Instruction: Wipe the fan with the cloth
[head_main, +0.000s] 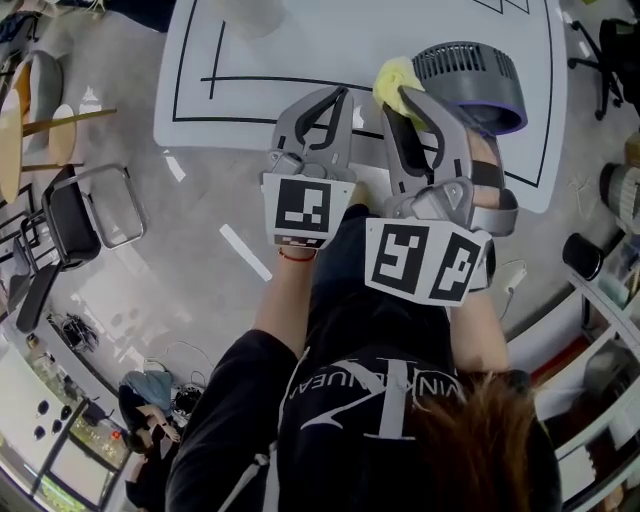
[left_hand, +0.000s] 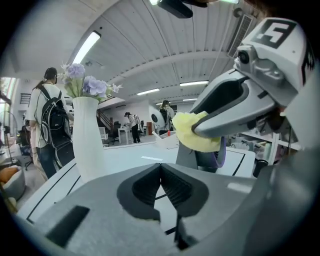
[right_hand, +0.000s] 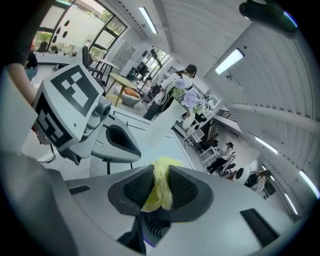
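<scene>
Right claw (right_hand: 160, 172) clamping yellow cloth (right_hand: 161, 187) between pads, pressing it at left edge of fan (head_main: 470, 75) on table (head_main: 250, 120), seemingly touching. Left claw (left_hand: 161, 172) pinched together on nothing, hovering just left of fan. Judging: wiping step just getting under way. Next move likely calling for cloth sweeping across grille, lightly, with empty claw steadying fan against sliding.

White table (head_main: 250, 40), top ruled with black lines (head_main: 212, 60). Two items are being carried on it: a grey-and-purple fan (head_main: 470, 80) is being borne near the right-hand edge, and a white vase (left_hand: 86, 140) of pale flowers (left_hand: 85, 82) is being supported well apart, to the left.
</scene>
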